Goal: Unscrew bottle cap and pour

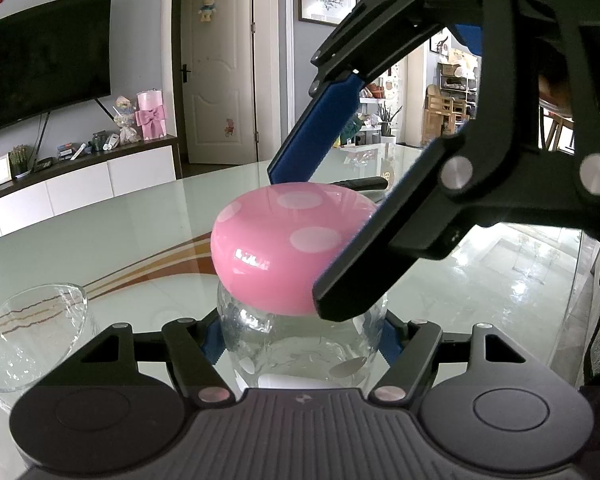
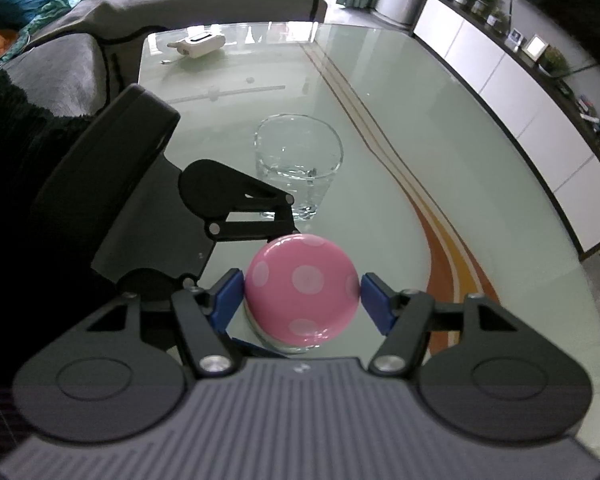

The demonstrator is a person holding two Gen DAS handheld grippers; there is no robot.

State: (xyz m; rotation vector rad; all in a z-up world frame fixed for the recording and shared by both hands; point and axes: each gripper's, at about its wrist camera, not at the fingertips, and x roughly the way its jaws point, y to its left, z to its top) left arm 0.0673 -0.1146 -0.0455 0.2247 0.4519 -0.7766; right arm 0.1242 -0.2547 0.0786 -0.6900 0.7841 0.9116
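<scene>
Pink, glossy and dotted with paler spots, the domed cap point(image 2: 302, 292) still sits on the mouth of the clear bottle point(image 1: 300, 344), so the unscrewing is, by the look of it, in hand but not finished, and the pouring has not begun. In the right wrist view the cap fills the centre, with one blue pad point(image 2: 228, 300) touching it at nine o'clock and the other at three o'clock: the right gripper point(image 2: 302, 296) is closed on the cap from above, at a middling width. In the left wrist view the bottle's clear body stands low in the centre between the blue pads of the left gripper point(image 1: 300, 340), which is clamped on the bottle just beneath the cap and holds it upright on the table; the right gripper's dark fingers come down from one o'clock onto the cap. An empty drinking glass point(image 2: 298, 164) waits on the pale green glass tabletop point(image 2: 440, 128), near the bottle at twelve o'clock from the cap in the right wrist view, and at eight o'clock in the left one. A white device point(image 2: 198, 44) lies well apart near the table's far edge, at eleven o'clock. What remains, I judge, is turning the cap free, lifting it off, then tipping the bottle over the glass.
</scene>
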